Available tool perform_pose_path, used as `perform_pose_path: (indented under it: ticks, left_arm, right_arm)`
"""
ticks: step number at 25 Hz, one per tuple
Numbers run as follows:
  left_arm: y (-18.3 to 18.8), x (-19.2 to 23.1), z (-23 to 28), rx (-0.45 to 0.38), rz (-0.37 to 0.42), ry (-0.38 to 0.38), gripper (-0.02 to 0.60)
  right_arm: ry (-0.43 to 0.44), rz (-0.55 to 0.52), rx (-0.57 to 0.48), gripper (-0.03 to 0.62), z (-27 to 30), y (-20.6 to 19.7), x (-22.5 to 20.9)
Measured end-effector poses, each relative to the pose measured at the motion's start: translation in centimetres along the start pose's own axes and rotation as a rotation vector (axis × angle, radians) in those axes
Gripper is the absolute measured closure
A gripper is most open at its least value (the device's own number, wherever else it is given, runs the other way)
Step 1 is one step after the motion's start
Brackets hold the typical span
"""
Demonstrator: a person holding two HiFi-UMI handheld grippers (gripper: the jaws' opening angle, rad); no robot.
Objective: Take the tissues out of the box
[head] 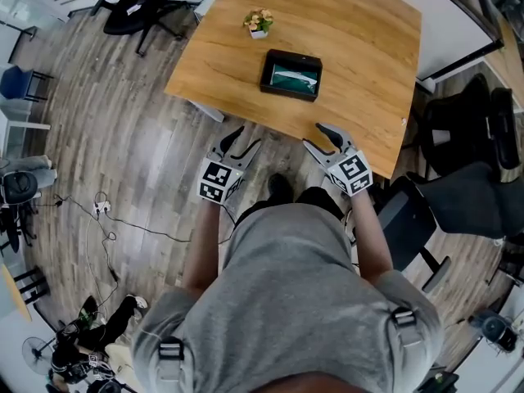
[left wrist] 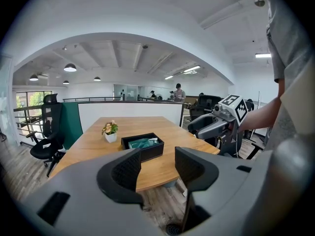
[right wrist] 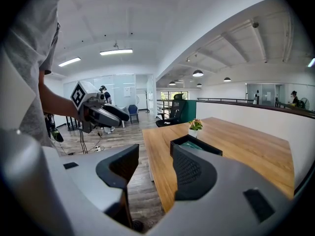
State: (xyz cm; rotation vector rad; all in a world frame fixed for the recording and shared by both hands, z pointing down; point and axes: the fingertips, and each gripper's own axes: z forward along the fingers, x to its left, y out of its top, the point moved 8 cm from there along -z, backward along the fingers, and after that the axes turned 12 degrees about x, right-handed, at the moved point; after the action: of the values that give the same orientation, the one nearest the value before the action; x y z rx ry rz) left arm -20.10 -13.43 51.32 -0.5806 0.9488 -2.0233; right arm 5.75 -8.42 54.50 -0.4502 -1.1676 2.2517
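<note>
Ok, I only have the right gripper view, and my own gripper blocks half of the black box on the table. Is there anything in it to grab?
Observer: Yes. In the head view the black box is open on top, and tissues in what looks like a teal pack lie inside it.
Operator: Good. Is the left gripper free to steady the box?
Observer: Yes. In its own view, the left gripper has its jaws apart with nothing between them.
</note>
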Motion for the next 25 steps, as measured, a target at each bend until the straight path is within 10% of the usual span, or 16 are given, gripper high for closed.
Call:
perform_pose_path:
  ticks: [25]
  left_arm:
    - [1.9,4.4,3.5,-0.008,-0.007,0.013,0.354]
  right_arm:
    - [-0.001,-0.023,0.010,0.375,3.6,1.6,-4.3]
